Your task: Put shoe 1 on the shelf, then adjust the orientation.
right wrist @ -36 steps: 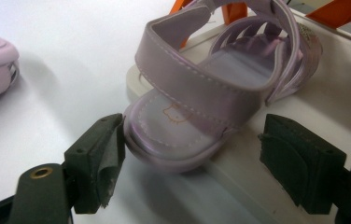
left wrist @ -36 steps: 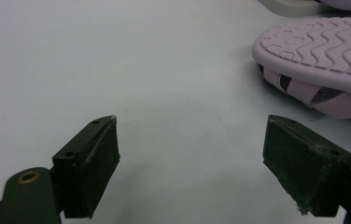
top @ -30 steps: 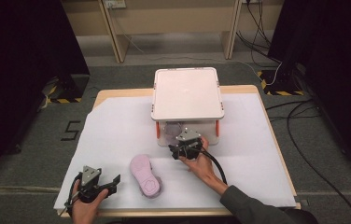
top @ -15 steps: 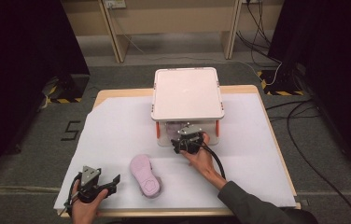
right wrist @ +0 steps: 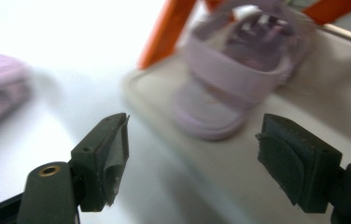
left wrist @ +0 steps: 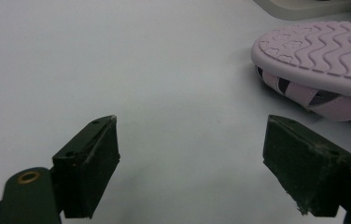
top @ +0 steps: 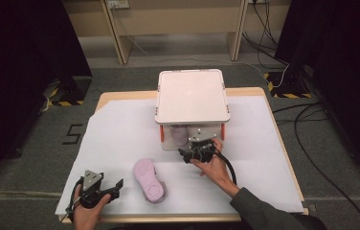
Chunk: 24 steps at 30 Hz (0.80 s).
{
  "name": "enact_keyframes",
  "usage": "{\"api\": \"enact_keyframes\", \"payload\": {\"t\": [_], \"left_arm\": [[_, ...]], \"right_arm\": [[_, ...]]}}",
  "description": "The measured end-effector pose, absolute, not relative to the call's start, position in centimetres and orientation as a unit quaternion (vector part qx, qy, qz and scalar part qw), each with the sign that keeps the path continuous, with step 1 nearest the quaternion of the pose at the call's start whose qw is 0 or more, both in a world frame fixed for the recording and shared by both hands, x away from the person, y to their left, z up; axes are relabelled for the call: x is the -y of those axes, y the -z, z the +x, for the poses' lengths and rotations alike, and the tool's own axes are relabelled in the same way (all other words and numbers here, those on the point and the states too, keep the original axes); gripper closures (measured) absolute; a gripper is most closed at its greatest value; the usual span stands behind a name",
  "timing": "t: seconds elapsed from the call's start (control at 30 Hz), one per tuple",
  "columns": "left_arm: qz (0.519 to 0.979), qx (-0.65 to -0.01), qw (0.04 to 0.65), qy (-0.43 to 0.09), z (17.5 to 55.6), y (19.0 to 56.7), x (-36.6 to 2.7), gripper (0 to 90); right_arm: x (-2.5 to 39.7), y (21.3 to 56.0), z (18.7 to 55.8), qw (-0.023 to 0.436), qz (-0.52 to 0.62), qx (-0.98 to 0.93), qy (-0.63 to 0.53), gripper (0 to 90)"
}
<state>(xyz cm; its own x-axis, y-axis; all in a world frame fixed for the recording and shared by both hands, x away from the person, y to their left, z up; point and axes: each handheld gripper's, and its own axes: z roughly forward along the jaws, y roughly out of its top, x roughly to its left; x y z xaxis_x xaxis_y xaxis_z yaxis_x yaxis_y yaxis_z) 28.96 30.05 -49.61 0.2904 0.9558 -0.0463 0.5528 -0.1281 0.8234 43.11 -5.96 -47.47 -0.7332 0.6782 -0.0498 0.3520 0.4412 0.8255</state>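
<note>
Right gripper view had the right hand-held gripper [right wrist: 192, 154] gaping empty at a lilac strappy sandal [right wrist: 239, 79]; left hand-held gripper [left wrist: 190, 172] was released beside the upturned lilac rubber-soled sandal [left wrist: 323, 60].

Lilac sandal [top: 148, 179] lying sole-up with wavy ridged tread, second lilac sandal [right wrist: 239, 79] on a cream shelf [right wrist: 276, 154], rack's pale pink top [top: 191, 95], orange legs [top: 161, 133], white table cover [top: 116, 139], black gripper pads [left wrist: 89, 172].

A single black digit "5" [top: 73, 133] is seen marked on the grey floor [top: 34, 158] just left of the worktop [top: 120, 139] in the high view. No other text, label or brand can be read on anything else pictured.
</note>
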Motion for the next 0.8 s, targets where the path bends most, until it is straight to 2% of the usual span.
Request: {"api": "enact_keyframes", "payload": {"t": [0.23,0.5,0.8], "left_arm": [[0.701,-0.538,0.388,-0.262,29.0,49.6,-30.1,18.0],[0.702,-0.538,0.387,-0.261,29.0,49.6,-30.1,18.0],[0.697,-0.542,0.388,-0.263,29.0,49.6,-30.3,18.0]], "right_arm": [[4.7,46.2,39.9,0.137,0.257,-0.837,-0.463,25.8],[2.3,45.4,37.9,0.090,0.234,-0.837,-0.486,25.5],[0.0,44.2,36.6,0.084,0.208,-0.842,-0.491,24.0]]}}
